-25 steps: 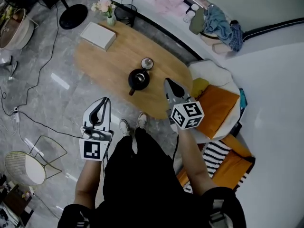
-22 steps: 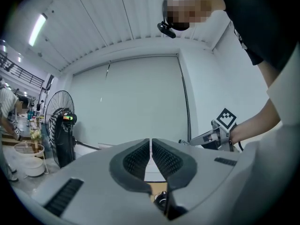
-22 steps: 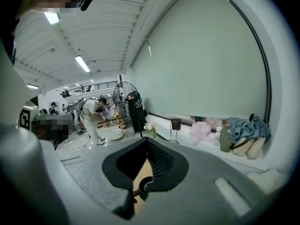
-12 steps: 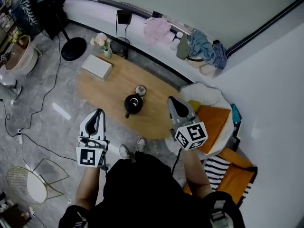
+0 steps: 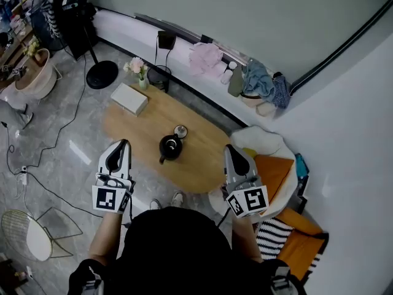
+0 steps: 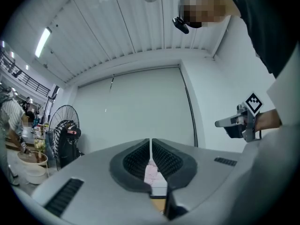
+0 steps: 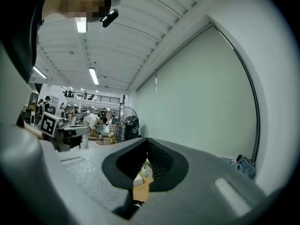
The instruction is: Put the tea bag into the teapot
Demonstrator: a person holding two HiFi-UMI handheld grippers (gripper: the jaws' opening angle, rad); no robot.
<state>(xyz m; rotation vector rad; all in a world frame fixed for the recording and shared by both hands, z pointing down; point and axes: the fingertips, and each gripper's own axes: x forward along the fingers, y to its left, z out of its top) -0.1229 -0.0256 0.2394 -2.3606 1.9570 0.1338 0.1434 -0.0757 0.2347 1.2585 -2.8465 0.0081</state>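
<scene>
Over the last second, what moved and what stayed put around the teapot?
The right gripper drew back from the teapot toward the table edge; the left gripper barely shifted. Nothing grasped or released. Teapot and lid stayed on the table; both grippers shut.

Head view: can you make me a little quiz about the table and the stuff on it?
1. True or false: the teapot stands on the floor.
2. What lies at the table's left end? A) white box B) laptop C) plate
3. Fill in: the left gripper and right gripper are both ___ (open or shut).
Key: 1 false, it stands on the table. 2 A. 3 shut.
</scene>
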